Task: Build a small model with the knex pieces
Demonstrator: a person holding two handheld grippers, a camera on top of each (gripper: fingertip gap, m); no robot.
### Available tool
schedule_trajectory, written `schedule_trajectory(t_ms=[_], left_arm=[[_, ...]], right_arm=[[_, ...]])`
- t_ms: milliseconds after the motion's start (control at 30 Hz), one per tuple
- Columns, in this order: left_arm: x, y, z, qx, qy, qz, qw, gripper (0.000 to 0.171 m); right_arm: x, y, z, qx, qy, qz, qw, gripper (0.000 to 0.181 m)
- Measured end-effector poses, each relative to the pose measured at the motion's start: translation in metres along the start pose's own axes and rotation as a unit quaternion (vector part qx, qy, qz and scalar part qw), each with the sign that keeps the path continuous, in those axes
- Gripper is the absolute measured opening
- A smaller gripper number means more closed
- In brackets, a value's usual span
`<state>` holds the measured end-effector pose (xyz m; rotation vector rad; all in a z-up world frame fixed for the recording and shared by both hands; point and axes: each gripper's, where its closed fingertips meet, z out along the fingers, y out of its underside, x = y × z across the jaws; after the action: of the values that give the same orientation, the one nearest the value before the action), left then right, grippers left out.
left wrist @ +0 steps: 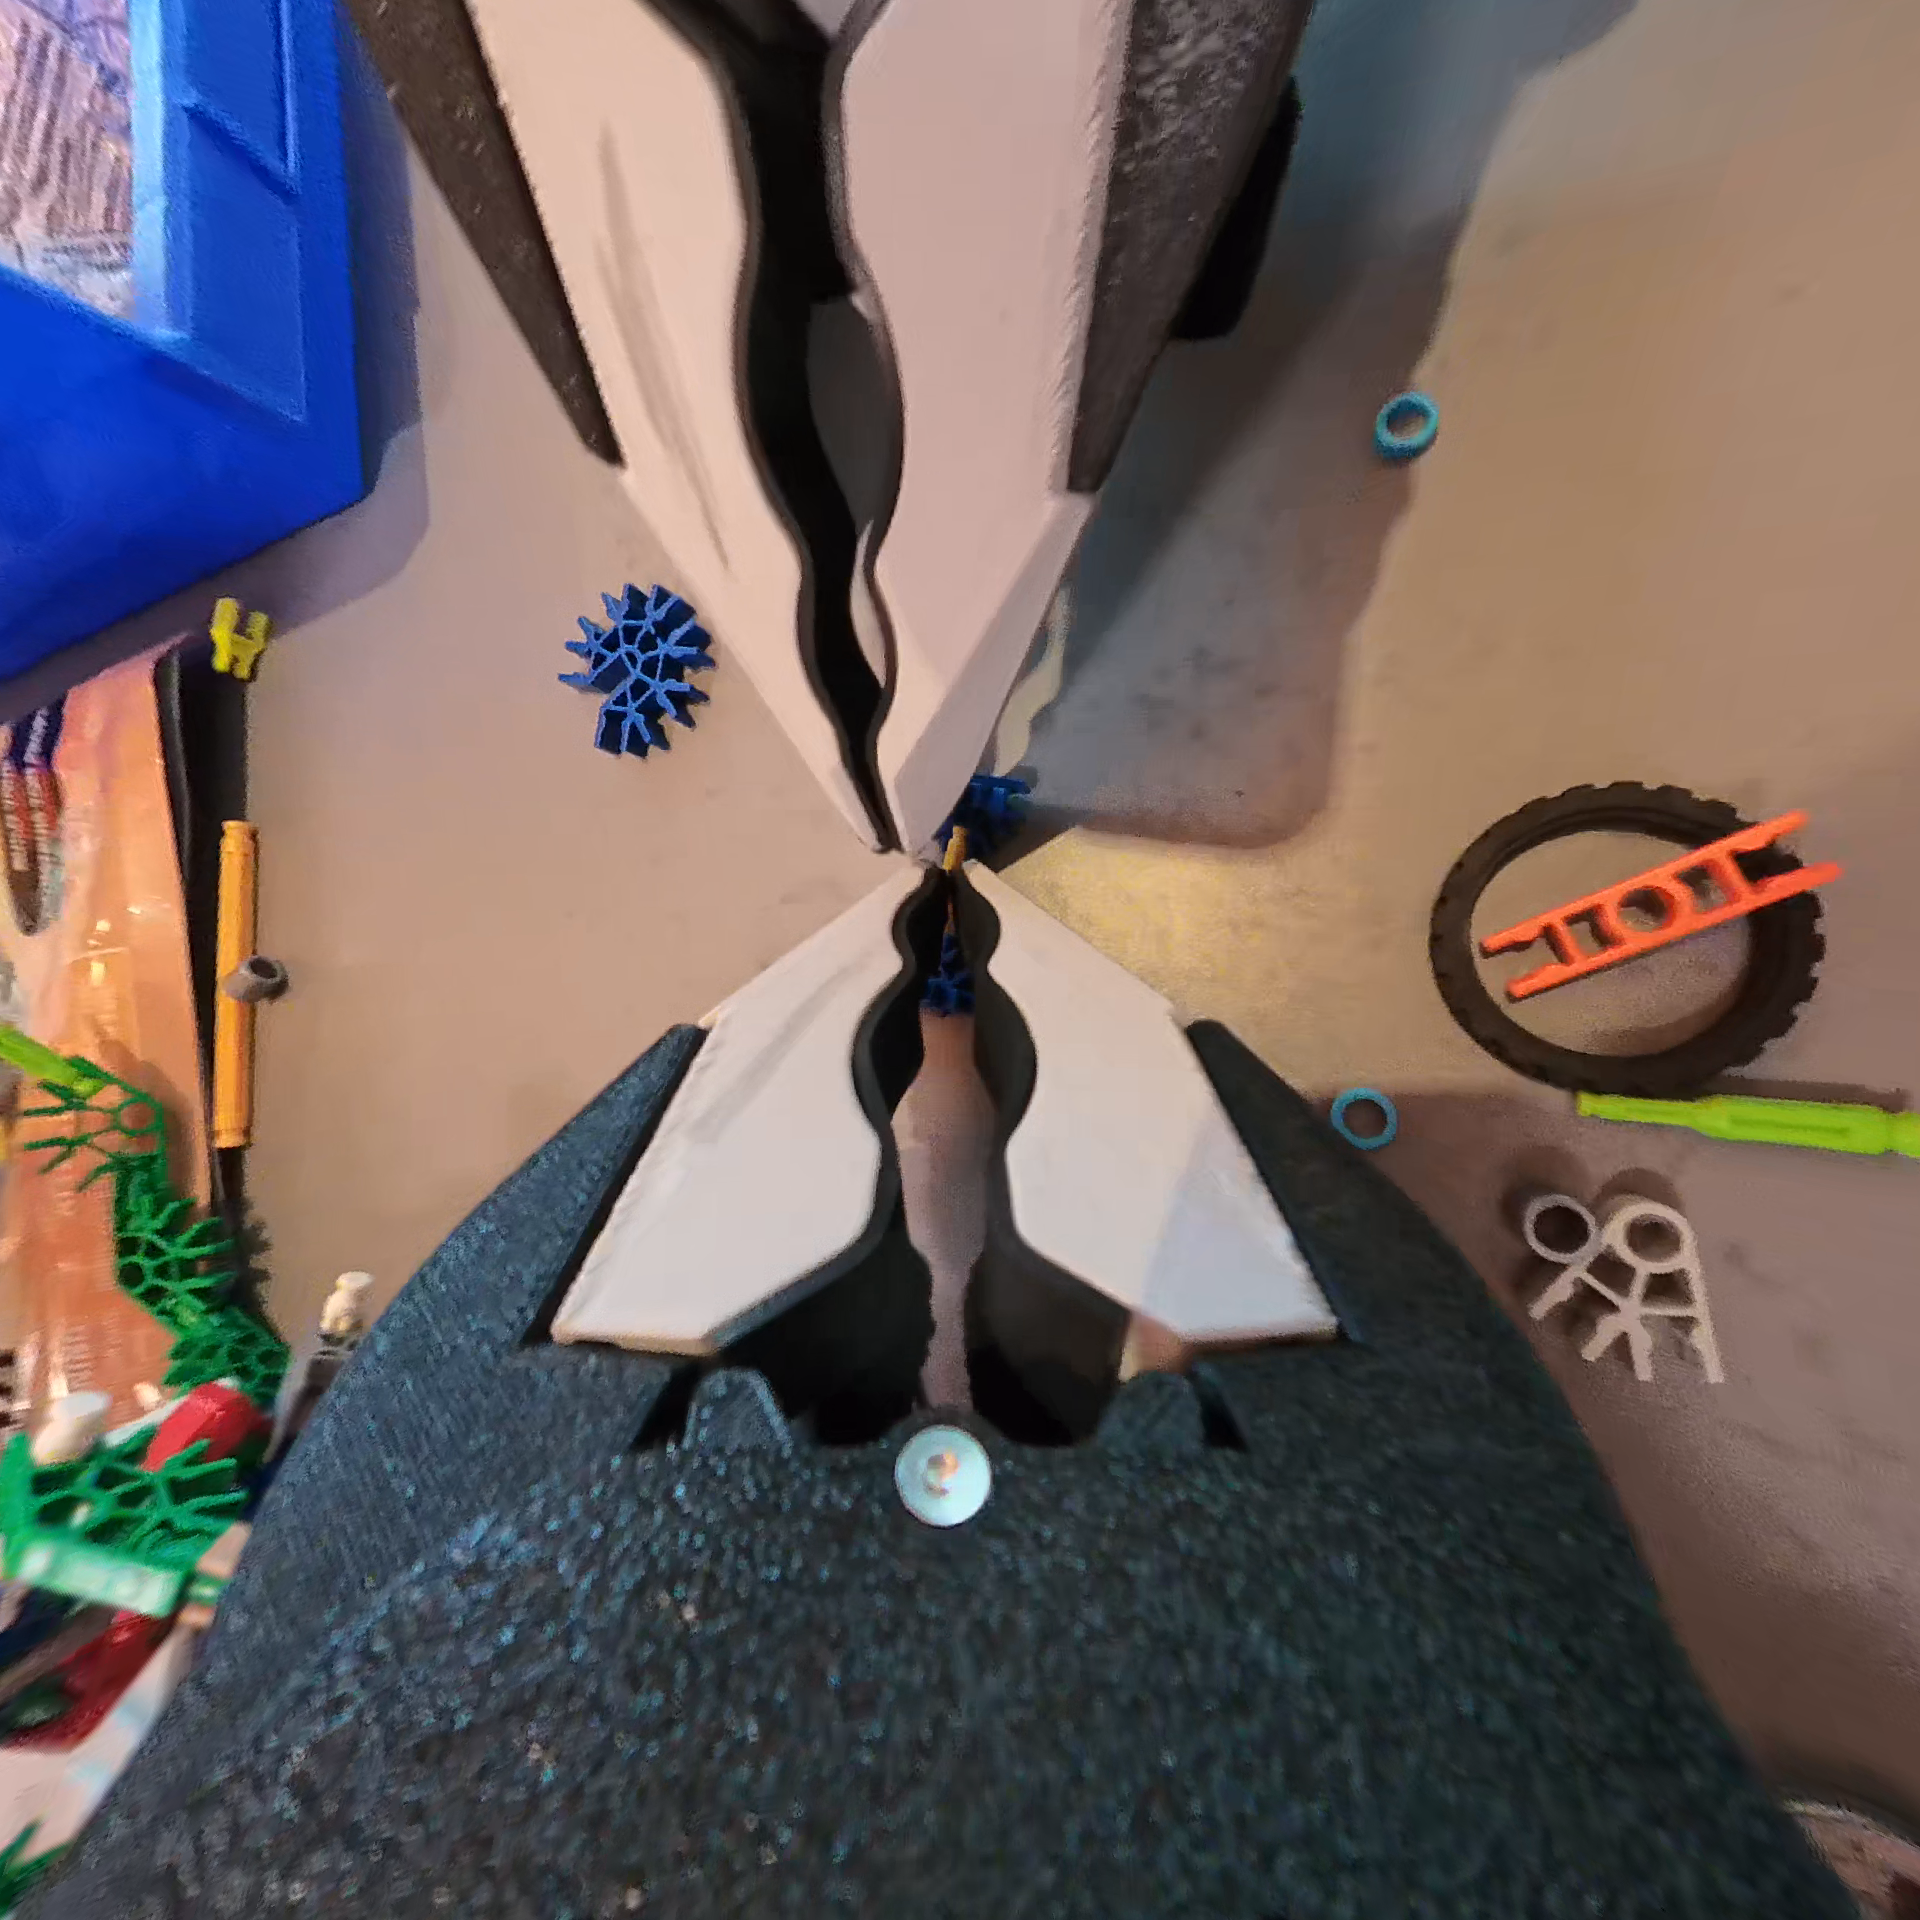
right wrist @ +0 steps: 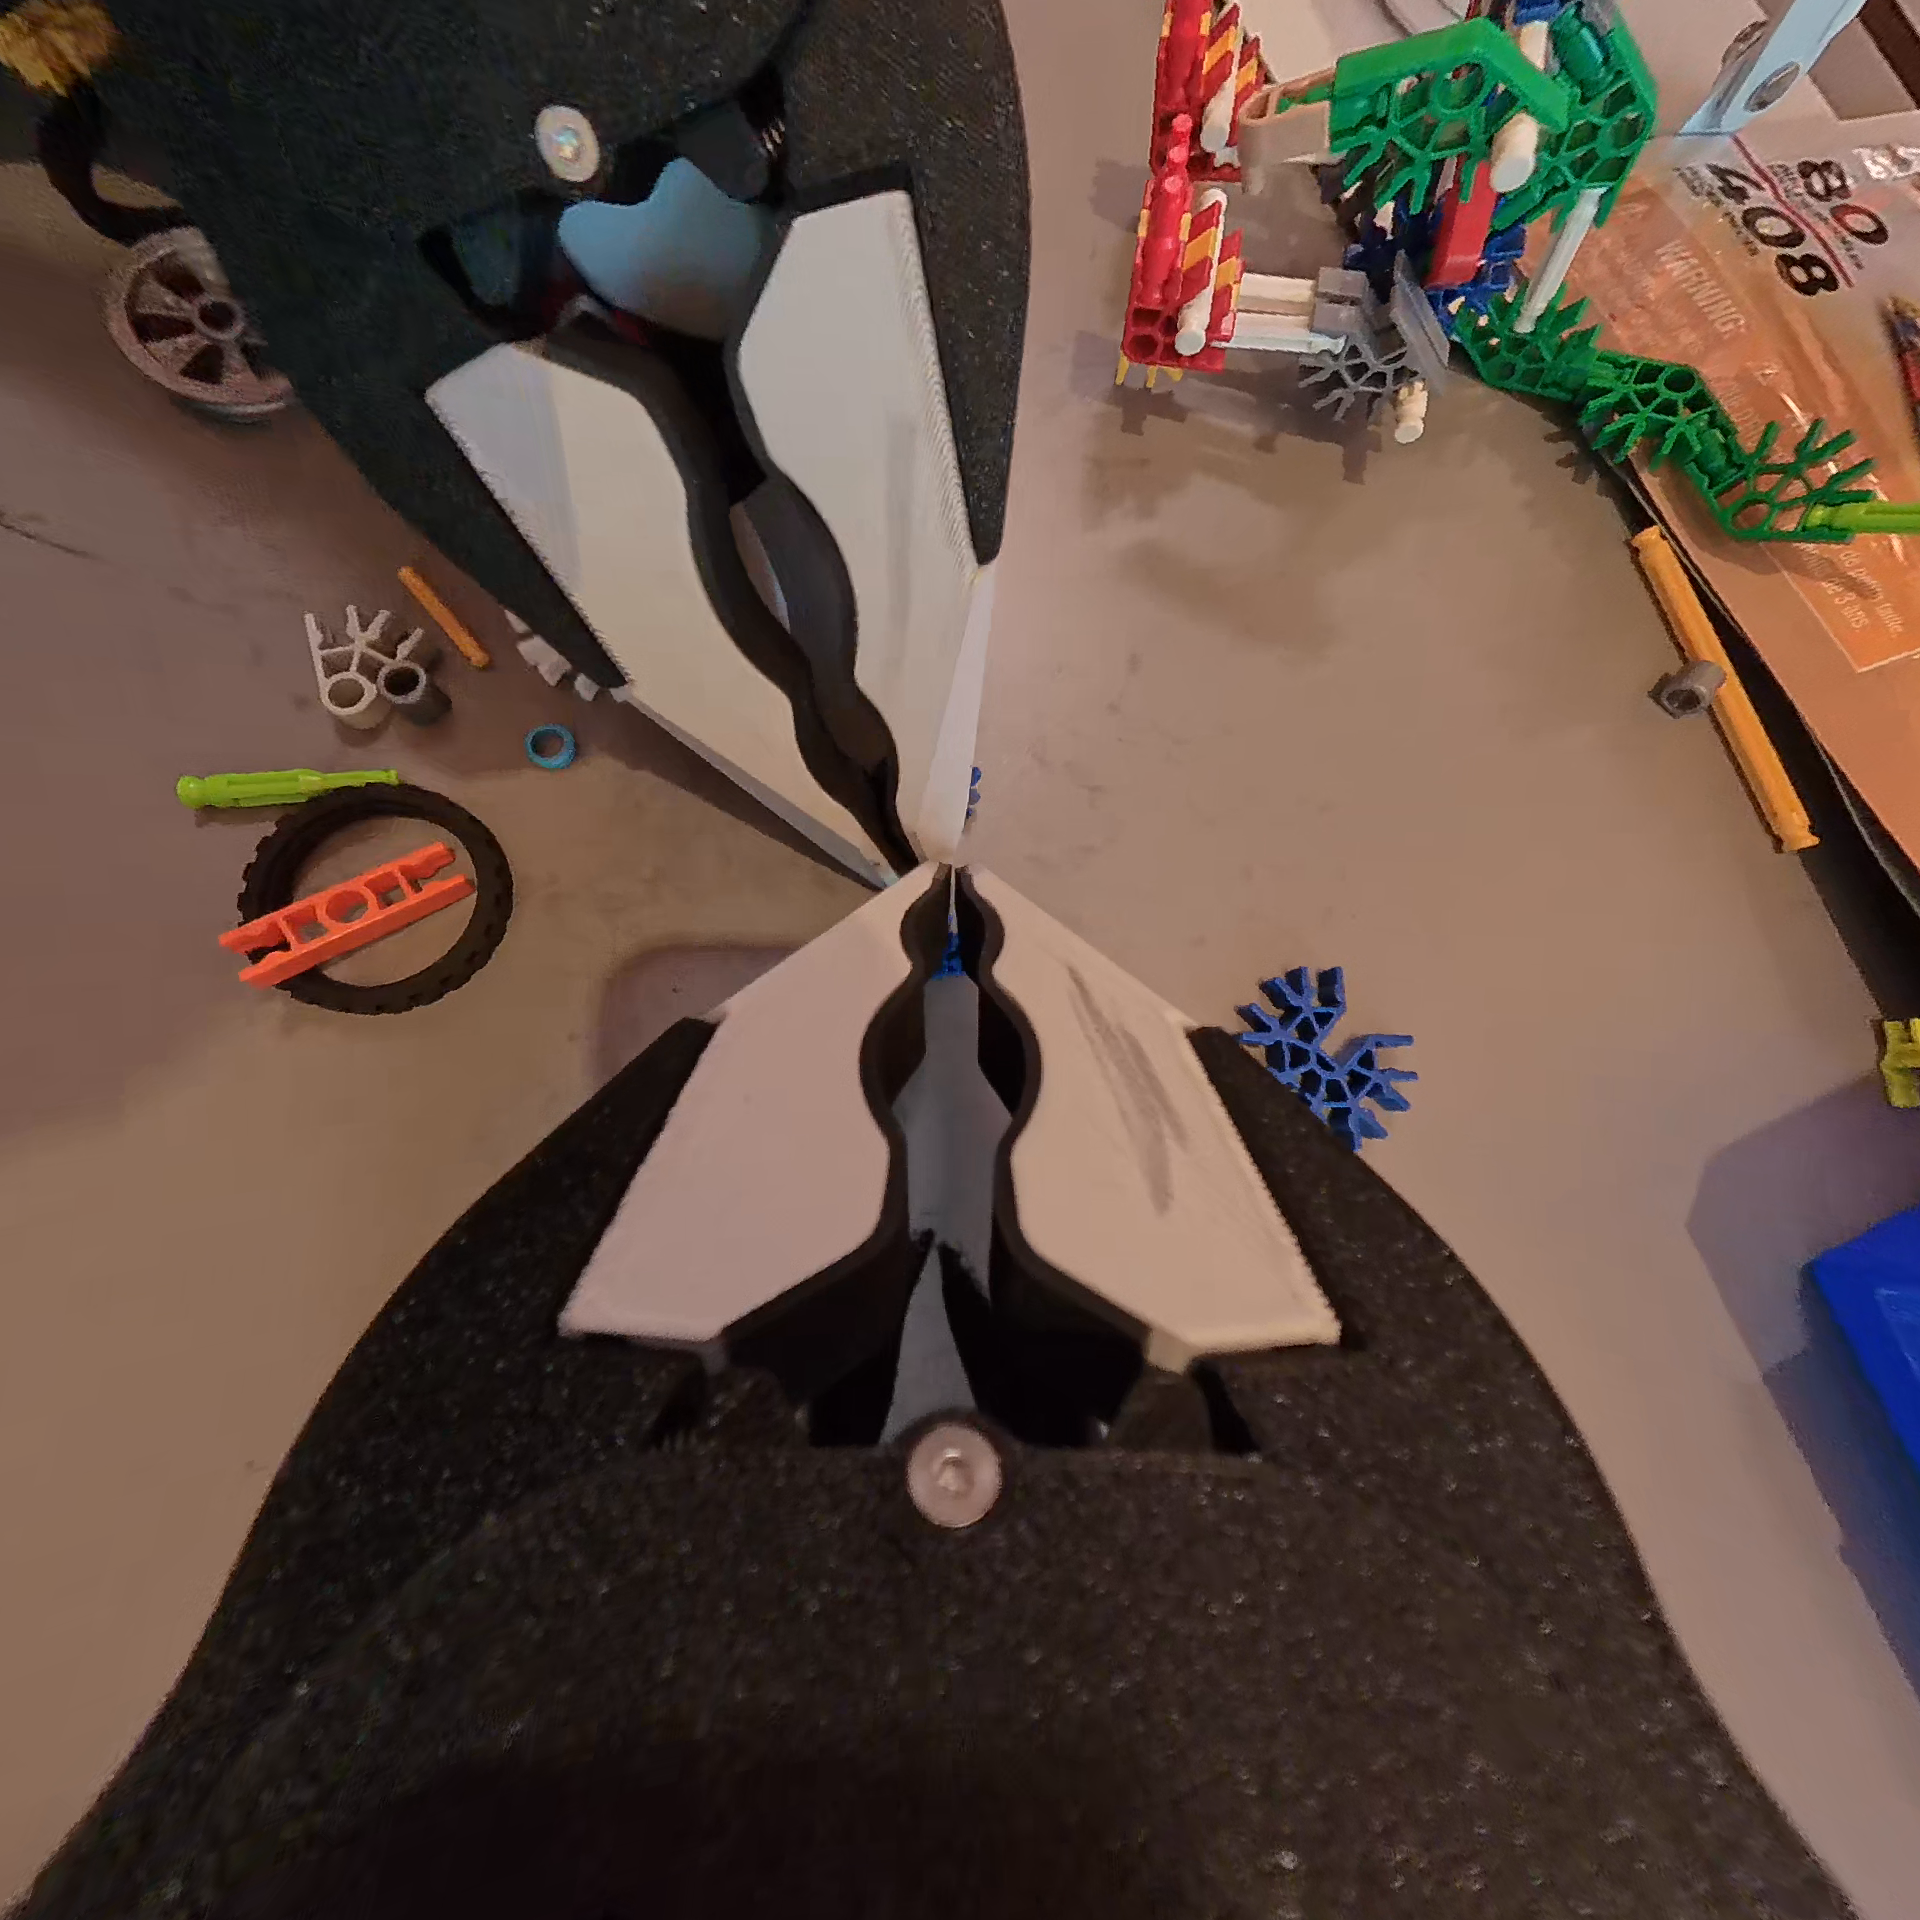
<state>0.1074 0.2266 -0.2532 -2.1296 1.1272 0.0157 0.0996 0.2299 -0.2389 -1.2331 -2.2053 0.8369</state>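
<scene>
Right at the tips, left gripper (left wrist: 940, 883) & right gripper (left wrist: 909, 847) meet nose to nose above the grey tabletop (left wrist: 1195, 935). Both sets of jaws are pinched narrow. Between the left's white fingers (left wrist: 779, 1143) sits a small blue snowflake-shaped plastic connector (left wrist: 951, 982) with a thin yellow rod end (left wrist: 956, 847) at its top; more of the blue piece peeks out beside the right's tip. Whether the right's fingers (right wrist: 1122, 1122) clamp the rod or the connector itself, can't tell — tips hide it.

Around: a second blue snowflake connector (left wrist: 639, 681) lies loose just beside the right gripper. 2 small teal rings (left wrist: 1405, 424) lie apart on the other side. A black rubber tyre ring (left wrist: 1455, 935) lies flat w/ an orange flat plastic connector (left wrist: 1652, 914) propped across it; a lime-green rod (left wrist: 1745, 1124) runs just beside the tyre. Near that, a light-grey connector (left wrist: 1621, 1283). Far side: long orange-yellow rod (left wrist: 235, 982) w/ a grey clip on it, a small yellow connector (left wrist: 239, 636), a blue plastic bin (left wrist: 208, 447), & a built model of green, red & white pieces (right wrist: 1475, 208) by an orange printed sheet (right wrist: 1714, 343). A grey spoked wheel (right wrist: 192, 322) sits behind the left gripper.

Both grippers angle down toward the table, opposed, tips touching.
</scene>
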Motion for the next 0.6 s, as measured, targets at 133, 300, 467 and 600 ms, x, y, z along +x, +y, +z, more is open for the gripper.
schedule_trajectory(t_ms=[133,300,467,600], left_arm=[[0.0,0.0,0.0,0.017,0.023,-0.027,0.999,0.0],[0.001,-0.001,-0.001,0.028,0.04,-0.05,0.998,0.0],[0.001,-0.001,-0.001,0.032,0.047,-0.055,0.997,0.0],[0.001,-0.002,-0.001,0.033,0.047,-0.054,0.997,0.0]], right_arm=[[0.0,-0.005,-0.003,0.016,-0.009,0.011,1.0,0.0],[0.0,0.006,0.0,-0.023,-0.02,0.02,0.999,0.0],[-0.002,0.007,0.001,-0.07,-0.01,-0.005,0.997,0.0],[-0.005,0.005,-0.001,-0.109,-0.029,-0.025,0.993,0.0]])
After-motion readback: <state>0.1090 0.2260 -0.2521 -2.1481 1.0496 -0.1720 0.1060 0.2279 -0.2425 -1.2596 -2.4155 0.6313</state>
